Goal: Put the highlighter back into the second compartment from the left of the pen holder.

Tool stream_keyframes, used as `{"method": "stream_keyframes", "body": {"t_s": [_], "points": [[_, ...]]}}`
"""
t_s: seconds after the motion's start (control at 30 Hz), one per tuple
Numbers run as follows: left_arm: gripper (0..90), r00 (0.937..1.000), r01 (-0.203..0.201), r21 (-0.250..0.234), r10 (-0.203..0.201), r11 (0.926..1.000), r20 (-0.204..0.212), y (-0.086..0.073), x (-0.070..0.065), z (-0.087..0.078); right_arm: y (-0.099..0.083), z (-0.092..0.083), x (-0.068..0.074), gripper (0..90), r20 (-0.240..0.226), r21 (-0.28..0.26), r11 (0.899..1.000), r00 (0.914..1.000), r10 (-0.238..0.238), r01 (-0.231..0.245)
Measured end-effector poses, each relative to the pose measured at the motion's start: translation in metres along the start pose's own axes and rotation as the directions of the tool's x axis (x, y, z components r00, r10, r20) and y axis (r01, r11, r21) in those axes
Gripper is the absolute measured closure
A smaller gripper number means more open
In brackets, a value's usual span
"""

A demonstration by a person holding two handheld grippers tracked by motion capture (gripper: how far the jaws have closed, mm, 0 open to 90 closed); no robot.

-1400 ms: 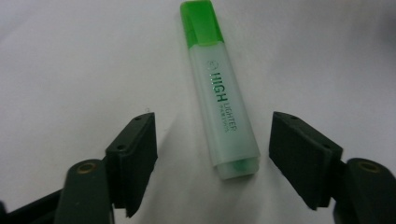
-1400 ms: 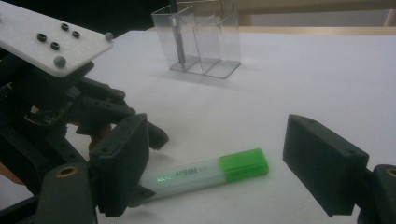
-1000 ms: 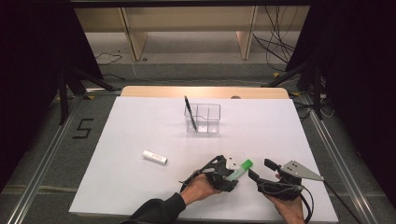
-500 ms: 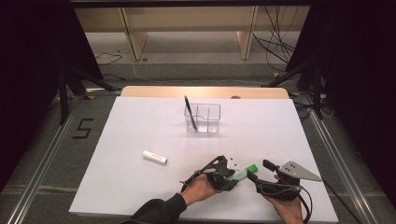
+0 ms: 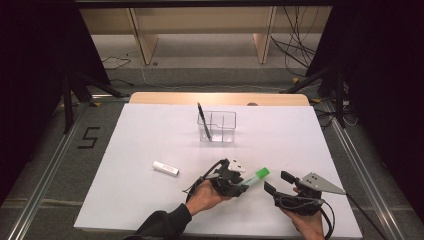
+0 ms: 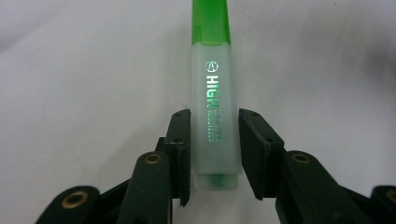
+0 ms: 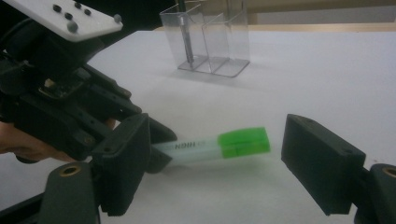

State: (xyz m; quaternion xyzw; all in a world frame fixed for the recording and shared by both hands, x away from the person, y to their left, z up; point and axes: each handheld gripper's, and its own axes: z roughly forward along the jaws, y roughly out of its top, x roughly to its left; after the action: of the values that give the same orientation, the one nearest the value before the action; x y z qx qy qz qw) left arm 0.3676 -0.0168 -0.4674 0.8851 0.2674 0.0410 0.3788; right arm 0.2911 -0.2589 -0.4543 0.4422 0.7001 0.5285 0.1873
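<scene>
Left gripper view: highlighter (image 6: 215, 107) between left tongs (image 6: 214, 135).

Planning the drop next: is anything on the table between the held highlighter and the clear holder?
Nothing visible. The left gripper holds the highlighter, and bare table lies between it and the holder. The white tube lies off to the left, out of the path.

highlighter (image 6: 215, 116): frosted plastic, glossy green cap | table (image 5: 300, 145): matt white | organiser (image 5: 222, 125): clear plastic
</scene>
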Motion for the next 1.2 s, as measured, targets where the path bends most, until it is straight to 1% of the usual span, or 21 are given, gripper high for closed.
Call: {"method": "stream_keyframes", "body": {"t_s": [0.03, 0.07, 0.17, 0.23, 0.27, 0.3, 0.37, 0.4, 0.43, 0.47, 0.57, 0.6, 0.7, 0.77, 0.8, 0.9, 0.93, 1.0, 1.2], "points": [[65.9, 1.0000, 0.000, 0.000, 0.000, 1.0000, 0.000, 0.000, 0.000, 0.000, 0.000, 0.000, 0.000, 24.8, -0.003, -0.002, 1.000, 1.0000, 0.005, -0.005], [65.9, 1.0000, 0.001, -0.019, -0.001, 0.9998, -0.003, -0.001, 0.003, -0.006, 0.000, 0.000, 0.000, 24.8, -0.008, -0.003, 1.000, 0.9999, 0.011, -0.011], [65.9, 0.9999, 0.008, -0.046, -0.008, 0.9989, -0.009, -0.003, 0.009, -0.016, 0.000, 0.000, 0.000, 25.0, -0.041, -0.011, 0.999, 0.9981, 0.046, -0.046], [65.9, 0.9999, 0.014, -0.061, -0.014, 0.9981, -0.008, -0.005, 0.013, -0.023, 0.001, 0.001, -0.001, 25.0, -0.052, -0.009, 0.998, 0.9969, 0.060, -0.060], [65.9, 0.9999, 0.014, -0.061, -0.014, 0.9981, -0.008, -0.005, 0.013, -0.023, 0.001, 0.001, -0.002, 25.0, -0.059, -0.006, 0.997, 0.9957, 0.071, -0.071], [65.9, 0.9997, 0.019, -0.080, -0.020, 0.9966, -0.011, -0.008, 0.016, -0.028, 0.001, 0.001, -0.002, 25.1, -0.068, -0.007, 0.996, 0.9942, 0.083, -0.084], [65.8, 0.9997, 0.018, -0.084, -0.019, 0.9963, -0.017, -0.009, 0.017, -0.030, 0.001, 0.003, -0.001, 25.4, -0.077, -0.007, 0.995, 0.9920, 0.101, -0.101], [65.8, 0.9995, 0.022, -0.093, -0.024, 0.9954, -0.022, -0.013, 0.020, -0.035, 0.001, 0.003, 0.000, 25.5, -0.084, -0.003, 0.994, 0.9908, 0.106, -0.107], [65.9, 0.9995, 0.022, -0.093, -0.024, 0.9954, -0.022, -0.013, 0.020, -0.035, 0.002, 0.004, 0.001, 25.6, -0.092, -0.003, 0.994, 0.9901, 0.106, -0.107], [65.9, 0.9992, 0.028, -0.100, -0.030, 0.9945, -0.025, -0.016, 0.022, -0.038, 0.002, 0.005, 0.002, 25.7, -0.100, 0.001, 0.993, 0.9885, 0.114, -0.114], [65.8, 0.9985, 0.045, -0.112, -0.048, 0.9926, -0.026, -0.022, 0.025, -0.042, 0.002, 0.007, 0.004, 26.5, -0.131, 0.003, 0.990, 0.9815, 0.140, -0.141], [65.8, 0.9985, 0.045, -0.112, -0.048, 0.9926, -0.026, -0.022, 0.025, -0.042, 0.002, 0.008, 0.004, 26.6, -0.136, 0.003, 0.989, 0.9796, 0.148, -0.149], [65.8, 0.9981, 0.052, -0.118, -0.056, 0.9917, -0.028, -0.026, 0.027, -0.046, 0.003, 0.012, 0.006, 26.9, -0.141, 0.011, 0.989, 0.9786, 0.150, -0.150], [65.8, 0.9977, 0.054, -0.132, -0.058, 0.9899, -0.034, -0.029, 0.028, -0.051, 0.004, 0.013, 0.007, 27.0, -0.141, 0.018, 0.988, 0.9782, 0.153, -0.152], [65.8, 0.9977, 0.051, -0.141, -0.057, 0.9886, -0.037, -0.031, 0.029, -0.056, 0.004, 0.015, 0.008, 27.1, -0.148, 0.022, 0.987, 0.9762, 0.158, -0.156], [65.8, 0.9974, 0.053, -0.155, -0.060, 0.9865, -0.041, -0.033, 0.030, -0.060, 0.005, 0.019, 0.010, 27.5, -0.163, 0.028, 0.984, 0.9703, 0.179, -0.177], [65.8, 0.9968, 0.058, -0.167, -0.066, 0.9843, -0.044, -0.036, 0.031, -0.063, 0.006, 0.021, 0.011, 27.5, -0.170, 0.033, 0.981, 0.9666, 0.192, -0.189], [65.8, 0.9966, 0.056, -0.173, -0.066, 0.9834, -0.050, -0.039, 0.032, -0.065, 0.006, 0.024, 0.012, 27.6, -0.175, 0.038, 0.980, 0.9640, 0.200, -0.196], [65.8, 0.9959, 0.062, -0.175, -0.073, 0.9826, -0.055, -0.046, 0.032, -0.070, 0.011, 0.037, 0.024, 27.3, -0.211, 0.076, 0.983, 0.9605, 0.182, -0.169]]}}
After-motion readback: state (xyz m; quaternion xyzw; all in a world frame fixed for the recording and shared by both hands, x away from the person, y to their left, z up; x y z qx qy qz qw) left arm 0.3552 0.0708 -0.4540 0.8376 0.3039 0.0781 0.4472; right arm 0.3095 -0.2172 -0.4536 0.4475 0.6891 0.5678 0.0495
